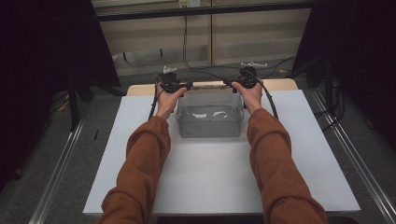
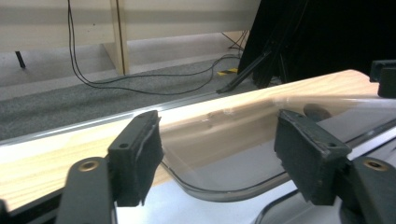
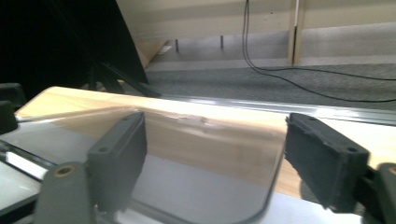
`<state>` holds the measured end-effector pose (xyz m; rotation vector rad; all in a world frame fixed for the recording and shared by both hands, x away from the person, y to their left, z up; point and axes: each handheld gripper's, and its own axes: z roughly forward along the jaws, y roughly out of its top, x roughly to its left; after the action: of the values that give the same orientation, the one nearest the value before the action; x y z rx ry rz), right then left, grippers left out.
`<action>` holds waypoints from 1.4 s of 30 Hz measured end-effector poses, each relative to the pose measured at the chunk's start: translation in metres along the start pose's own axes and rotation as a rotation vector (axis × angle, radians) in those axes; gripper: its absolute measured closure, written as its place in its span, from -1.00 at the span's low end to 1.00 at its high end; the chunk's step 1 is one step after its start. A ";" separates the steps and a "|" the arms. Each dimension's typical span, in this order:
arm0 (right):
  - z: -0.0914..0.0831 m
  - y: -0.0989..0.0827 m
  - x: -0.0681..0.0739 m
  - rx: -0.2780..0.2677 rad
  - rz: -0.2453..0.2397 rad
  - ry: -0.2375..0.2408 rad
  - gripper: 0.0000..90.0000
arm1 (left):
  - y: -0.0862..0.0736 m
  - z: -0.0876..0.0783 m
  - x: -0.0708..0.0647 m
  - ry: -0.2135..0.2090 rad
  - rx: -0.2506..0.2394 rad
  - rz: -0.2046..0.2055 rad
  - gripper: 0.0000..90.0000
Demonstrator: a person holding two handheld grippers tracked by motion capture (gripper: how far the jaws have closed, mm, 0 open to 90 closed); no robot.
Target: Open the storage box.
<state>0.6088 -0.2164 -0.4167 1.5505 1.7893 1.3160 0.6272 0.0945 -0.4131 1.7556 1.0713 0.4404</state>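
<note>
Left gripper, seen along its own two black jaws: the jaws stand apart, and a rounded corner of the clear plastic lid lies in the gap between them, touched by neither pad. Right gripper, likewise seen along its jaws: the jaws stand apart astride the opposite rounded corner of the clear plastic lid; whether the left-hand pad in that view, seen through the plastic, rests against it cannot be told, while the right-hand pad stands clear of the edge. In the high view the left gripper and the right gripper point toward each other over the far end of the transparent box, one at each far corner, each carried by a hand whose rust-coloured sleeve enters from the bottom edge. The box sits on the white table top, toward its far side and about midway between left and right. Beyond the white surface runs a strip of light wood, just behind the grippers. Past the table lie grey carpet, black cables and a pale wooden panel wall; a metal rail flanks the table at the left.
</note>
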 end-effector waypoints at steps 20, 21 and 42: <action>-0.024 0.000 0.001 -0.074 -0.062 0.008 -0.68 | 0.009 -0.023 0.002 -0.018 -0.006 0.027 -0.71; -0.026 0.000 0.002 -0.079 -0.068 0.009 -0.69 | 0.008 -0.024 0.002 -0.016 -0.004 0.032 -0.76; -0.075 -0.002 0.019 -0.188 -0.174 0.026 -0.90 | -0.001 -0.070 -0.019 -0.048 -0.145 0.082 -0.93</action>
<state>0.5421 -0.2266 -0.3798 1.2547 1.7183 1.3806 0.5670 0.1179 -0.3793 1.6766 0.9133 0.5113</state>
